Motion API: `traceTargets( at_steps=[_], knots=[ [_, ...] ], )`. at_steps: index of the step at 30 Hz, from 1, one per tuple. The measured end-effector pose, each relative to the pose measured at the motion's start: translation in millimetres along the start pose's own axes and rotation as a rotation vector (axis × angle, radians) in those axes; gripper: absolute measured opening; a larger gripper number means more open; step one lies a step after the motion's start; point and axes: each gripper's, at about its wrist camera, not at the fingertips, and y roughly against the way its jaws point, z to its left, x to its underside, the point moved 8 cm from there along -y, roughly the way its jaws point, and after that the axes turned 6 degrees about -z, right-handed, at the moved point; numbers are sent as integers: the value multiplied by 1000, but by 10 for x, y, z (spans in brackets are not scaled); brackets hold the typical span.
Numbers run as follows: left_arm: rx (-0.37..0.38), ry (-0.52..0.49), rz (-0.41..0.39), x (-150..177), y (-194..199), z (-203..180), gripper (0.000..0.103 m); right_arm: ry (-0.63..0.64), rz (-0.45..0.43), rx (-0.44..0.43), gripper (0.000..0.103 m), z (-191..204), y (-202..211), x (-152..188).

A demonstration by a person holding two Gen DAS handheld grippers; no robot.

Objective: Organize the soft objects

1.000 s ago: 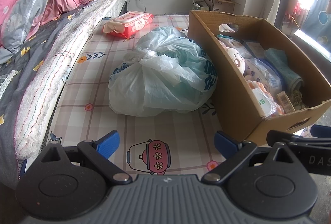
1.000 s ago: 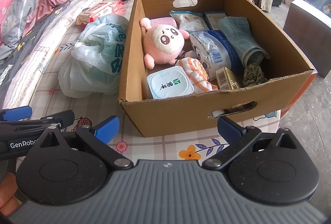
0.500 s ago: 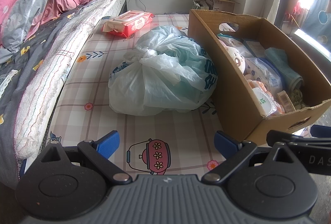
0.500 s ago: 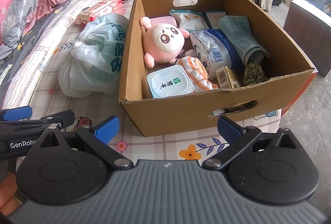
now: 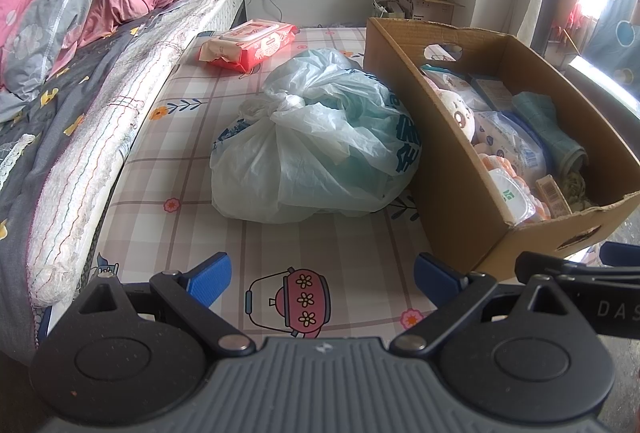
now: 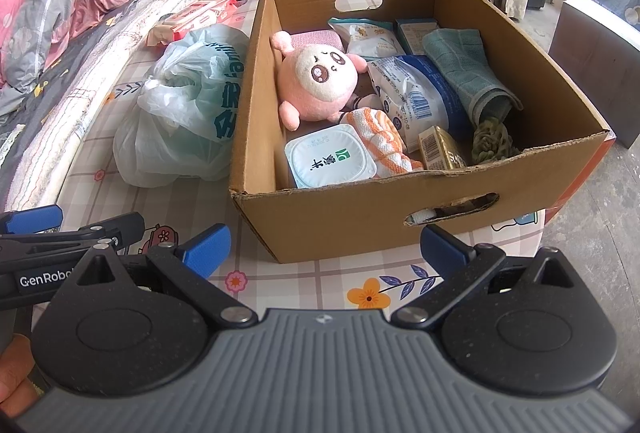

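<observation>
- Left gripper point(image 5: 322, 271) spread wide, empty, low over the checked mat point(image 5: 192, 169) at near edge.
- Right gripper point(image 6: 324, 247) likewise spread, empty, just short of the cardboard box point(image 6: 360, 209).
- Tied plastic bag point(image 5: 316, 141) mid-mat, touching the box's left wall.
- Inside box: pink plush toy point(image 6: 316, 83) at left, rolled teal towel point(image 6: 468, 73) at right, striped orange cloth point(image 6: 380, 141) near front.
- Far left: wipes pack point(image 5: 250, 43) beside the mattress point(image 5: 120, 121).

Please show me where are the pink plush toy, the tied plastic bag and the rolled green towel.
pink plush toy point(image 6: 318, 83): right wrist view, on its face.
tied plastic bag point(image 5: 316, 149): left wrist view, below the knot.
rolled green towel point(image 6: 466, 67): right wrist view, mid-roll.
</observation>
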Motion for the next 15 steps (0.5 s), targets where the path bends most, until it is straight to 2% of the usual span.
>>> traceTargets(
  at_steps=[15],
  knots=[
    [1, 1, 3, 16, -9, 3, 98, -2, 5, -2, 102, 2, -15, 27]
  ],
)
